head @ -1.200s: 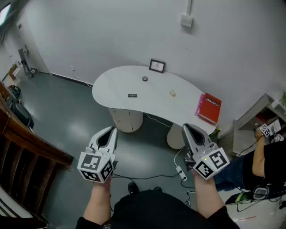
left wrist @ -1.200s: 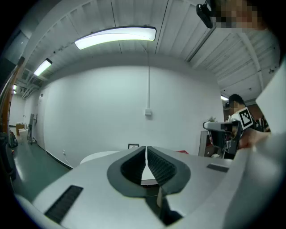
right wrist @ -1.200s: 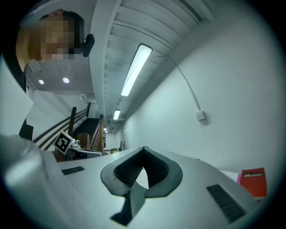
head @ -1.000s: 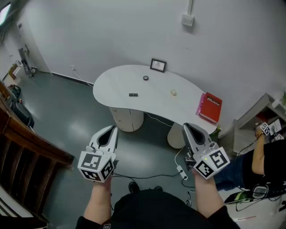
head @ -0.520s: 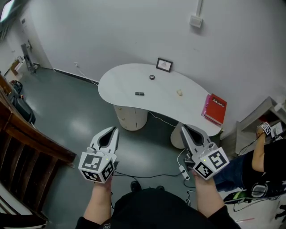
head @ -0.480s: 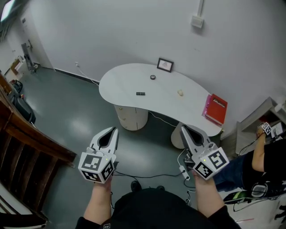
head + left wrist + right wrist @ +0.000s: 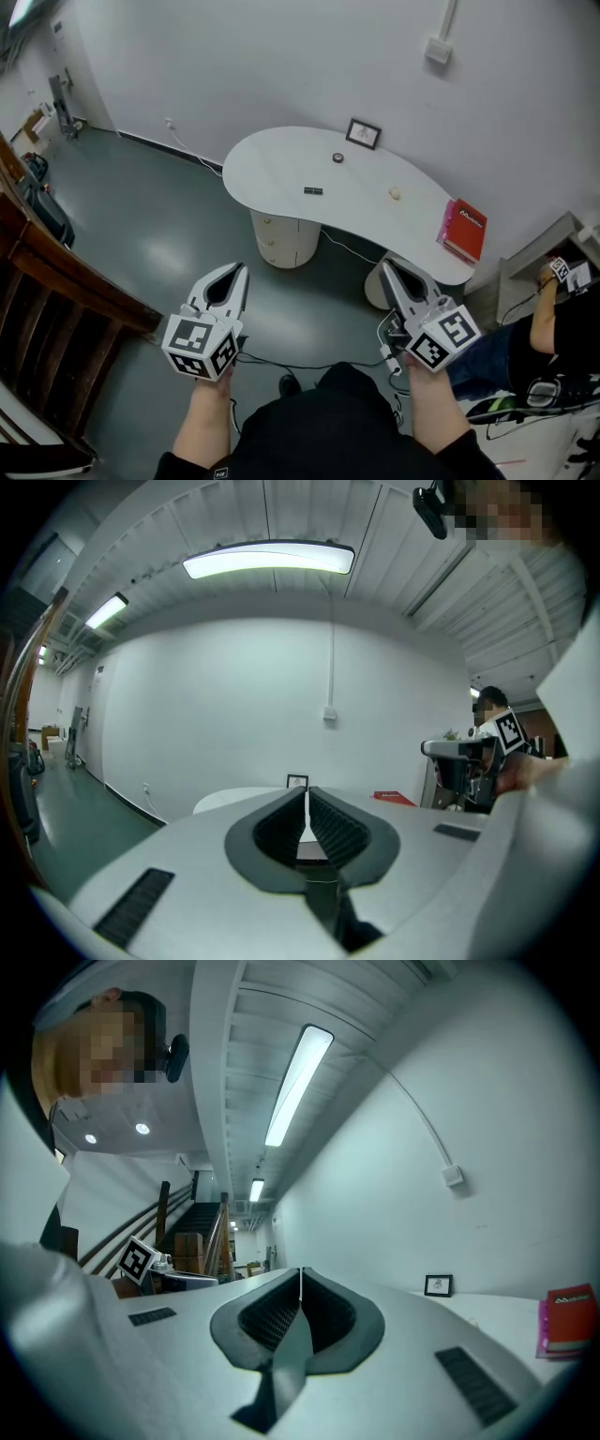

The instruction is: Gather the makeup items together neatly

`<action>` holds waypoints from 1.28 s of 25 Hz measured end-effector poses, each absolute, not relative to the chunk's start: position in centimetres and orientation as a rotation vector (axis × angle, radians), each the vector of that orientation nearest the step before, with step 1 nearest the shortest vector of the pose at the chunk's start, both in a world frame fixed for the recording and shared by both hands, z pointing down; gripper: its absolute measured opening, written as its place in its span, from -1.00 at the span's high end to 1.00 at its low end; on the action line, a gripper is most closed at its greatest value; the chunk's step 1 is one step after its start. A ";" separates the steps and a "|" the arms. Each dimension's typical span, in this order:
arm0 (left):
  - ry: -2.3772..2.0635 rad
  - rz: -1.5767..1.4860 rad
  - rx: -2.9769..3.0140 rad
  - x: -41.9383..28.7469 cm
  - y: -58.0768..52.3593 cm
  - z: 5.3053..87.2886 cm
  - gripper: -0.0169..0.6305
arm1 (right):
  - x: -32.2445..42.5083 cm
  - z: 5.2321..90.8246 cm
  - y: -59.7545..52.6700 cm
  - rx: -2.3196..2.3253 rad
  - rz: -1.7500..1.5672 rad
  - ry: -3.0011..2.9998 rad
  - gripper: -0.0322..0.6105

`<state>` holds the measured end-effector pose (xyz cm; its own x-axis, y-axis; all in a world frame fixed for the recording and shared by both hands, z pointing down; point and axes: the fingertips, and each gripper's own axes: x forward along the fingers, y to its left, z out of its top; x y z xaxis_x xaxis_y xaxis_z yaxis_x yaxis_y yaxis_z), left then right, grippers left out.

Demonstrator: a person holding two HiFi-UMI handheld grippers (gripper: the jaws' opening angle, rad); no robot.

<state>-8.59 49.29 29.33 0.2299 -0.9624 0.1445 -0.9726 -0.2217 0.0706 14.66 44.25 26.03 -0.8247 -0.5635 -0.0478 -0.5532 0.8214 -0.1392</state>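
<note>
Both claws are closed with nothing in them: the left gripper (image 7: pixel 233 271) and right gripper (image 7: pixel 385 268) hang well short of the white table (image 7: pixel 267 164). On the table a black case (image 7: pixel 313 191), a pale lump (image 7: pixel 395 194) and, farther back, a round pot (image 7: pixel 337 157) lie apart. Gathering looks unstarted.

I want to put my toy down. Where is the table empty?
The left end of the table, left of the black item, is bare. So is the strip between the puff and the red book. The back middle is busiest: frame and round item.
</note>
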 end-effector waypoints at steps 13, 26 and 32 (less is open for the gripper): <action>-1.832 0.132 2.321 -9.6 44.5 30.7 0.88 | 12.6 27.1 38.9 -0.862 -0.264 2.915 0.79; -1.812 0.193 2.286 -8.1 30.6 31.9 0.88 | 13.4 29.4 24.1 -0.819 -0.393 2.899 0.79; -1.810 0.201 2.270 -6.6 24.9 31.8 0.88 | 14.9 30.0 18.3 -0.794 -0.444 2.894 0.79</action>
